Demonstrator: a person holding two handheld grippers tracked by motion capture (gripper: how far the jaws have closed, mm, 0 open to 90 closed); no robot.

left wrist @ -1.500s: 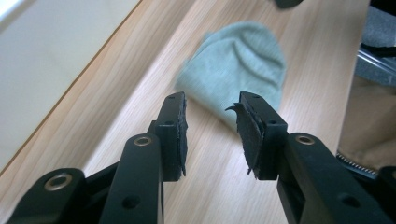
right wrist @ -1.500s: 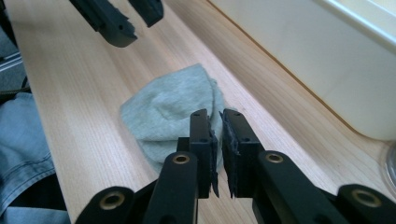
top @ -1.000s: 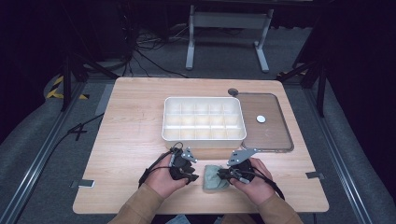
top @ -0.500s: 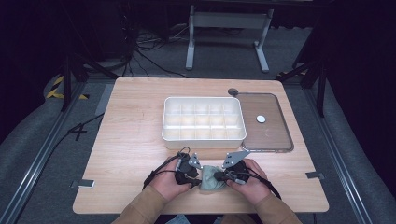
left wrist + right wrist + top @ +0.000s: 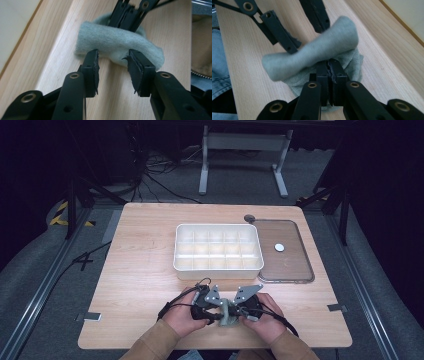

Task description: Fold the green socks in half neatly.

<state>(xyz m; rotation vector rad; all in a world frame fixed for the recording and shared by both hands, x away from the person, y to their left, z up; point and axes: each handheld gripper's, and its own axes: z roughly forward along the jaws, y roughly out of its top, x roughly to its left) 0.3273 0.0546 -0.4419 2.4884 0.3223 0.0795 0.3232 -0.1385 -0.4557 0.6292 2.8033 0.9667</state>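
Observation:
A grey-green sock [image 5: 228,312] lies bunched on the wooden table [image 5: 145,270] near its front edge, between my two hands. My right gripper [image 5: 329,67] is shut on a fold of the sock [image 5: 312,53], and a rolled part of the fabric arches across just beyond its tips. My left gripper [image 5: 112,56] faces it from the other side with its jaws apart. They have just been opening. The sock's rolled edge [image 5: 117,42] lies at and between their tips, and the pads [image 5: 93,62] do not press on it. In the high view the left gripper [image 5: 212,311] and right gripper [image 5: 239,311] nearly meet.
A white compartment tray [image 5: 176,247] stands at the table's middle. Its clear lid [image 5: 295,265] lies flat to the right with a small white disc [image 5: 279,247] on it. A dark round piece [image 5: 249,218] sits by the lid's far corner. The table's front edge is close under the hands.
Both hands have drawn together over the sock, which has gone from flat to bunched. The left gripper's jaws stand wider than before; the right gripper's have closed on the fabric.

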